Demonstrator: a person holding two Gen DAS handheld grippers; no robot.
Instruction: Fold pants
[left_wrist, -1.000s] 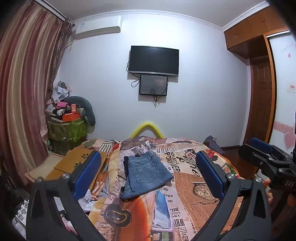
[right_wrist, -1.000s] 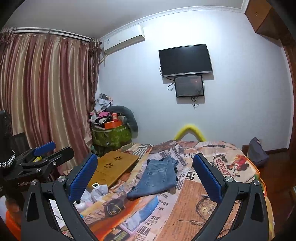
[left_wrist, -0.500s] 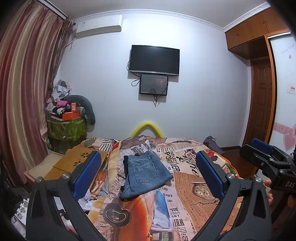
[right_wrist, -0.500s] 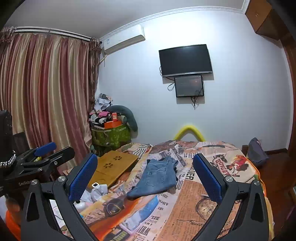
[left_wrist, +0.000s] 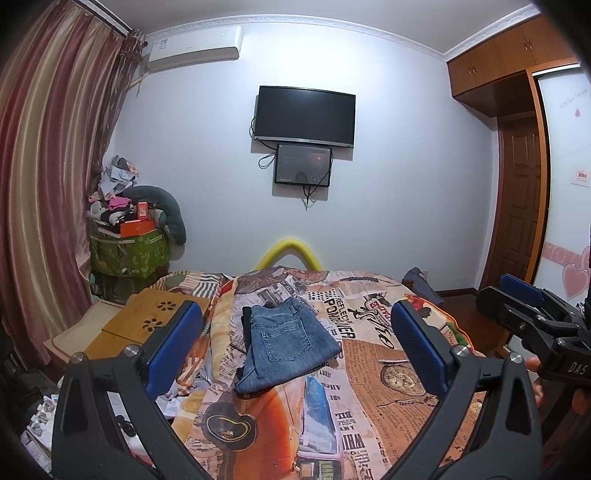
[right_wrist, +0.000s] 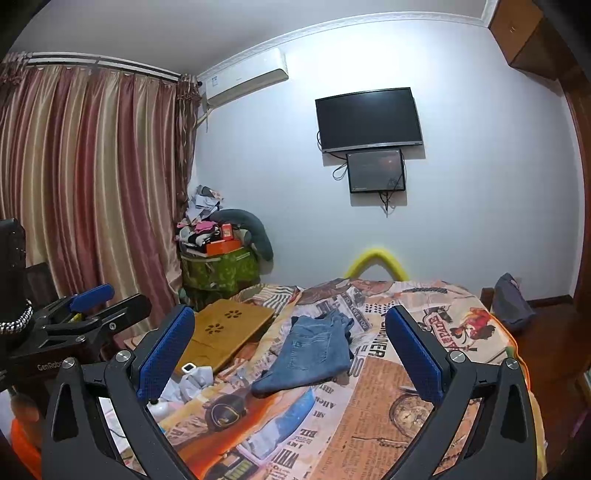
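Observation:
Blue jeans (left_wrist: 286, 345) lie folded in a compact stack in the middle of the bed, back pocket up; they also show in the right wrist view (right_wrist: 310, 354). My left gripper (left_wrist: 295, 350) is open and empty, held well back above the near end of the bed. My right gripper (right_wrist: 291, 354) is open and empty too, at a similar height. Each gripper shows at the edge of the other's view: the right one (left_wrist: 532, 317) and the left one (right_wrist: 88, 314).
The bed (left_wrist: 388, 376) has a newspaper-print cover. A wooden lap desk (right_wrist: 225, 332) and loose clutter lie at its left side. A green box (left_wrist: 129, 251) piled with clothes stands by the curtain. A dark bag (right_wrist: 511, 302) sits at the bed's right. A TV (left_wrist: 304, 116) hangs on the far wall.
Both grippers have stayed open and almost still; the views shift only slightly. The jeans have not moved.

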